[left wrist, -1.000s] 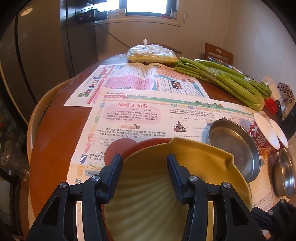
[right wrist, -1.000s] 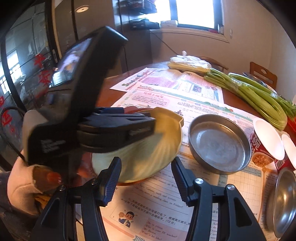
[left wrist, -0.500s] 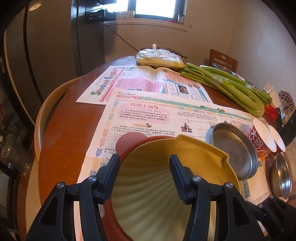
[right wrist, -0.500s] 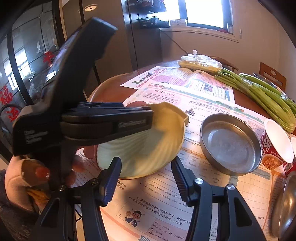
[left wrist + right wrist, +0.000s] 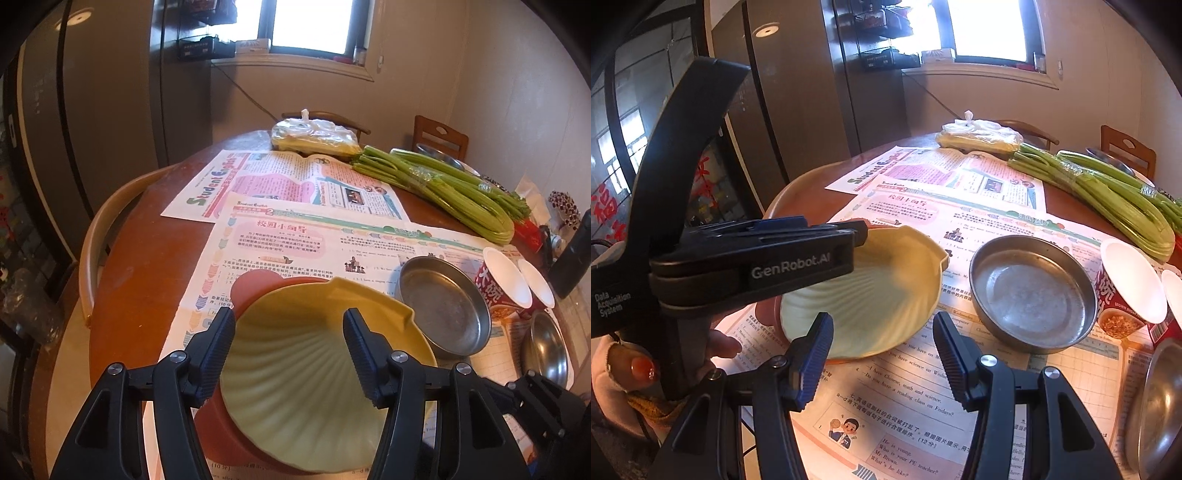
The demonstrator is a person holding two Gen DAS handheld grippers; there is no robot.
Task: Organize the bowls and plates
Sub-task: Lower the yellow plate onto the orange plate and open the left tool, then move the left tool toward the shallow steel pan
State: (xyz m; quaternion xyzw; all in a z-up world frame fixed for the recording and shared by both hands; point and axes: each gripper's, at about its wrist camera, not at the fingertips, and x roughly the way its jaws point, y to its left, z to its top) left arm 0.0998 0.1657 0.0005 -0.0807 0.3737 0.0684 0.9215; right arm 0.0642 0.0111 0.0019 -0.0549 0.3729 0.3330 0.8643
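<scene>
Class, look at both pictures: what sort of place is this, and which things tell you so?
Most likely a home dining room or kitchen: a round wooden table with wooden chairs, celery waiting, and a tall fridge beside it.

Both tools are black plastic. The left gripper (image 5: 288, 350) has 2 angular arms with triangular cut-outs, silver screws at the joints, and dark ribbed pads on its jaws. The right gripper (image 5: 882, 358) has the same build, its ribbed pads tinged blue. In the right wrist view the left tool's body carries white lettering, "GenRobot.AI" and "Data Acquisition System". The hand (image 5: 716, 343) at its handle wears a pale cuffed sleeve (image 5: 605, 373).
</scene>
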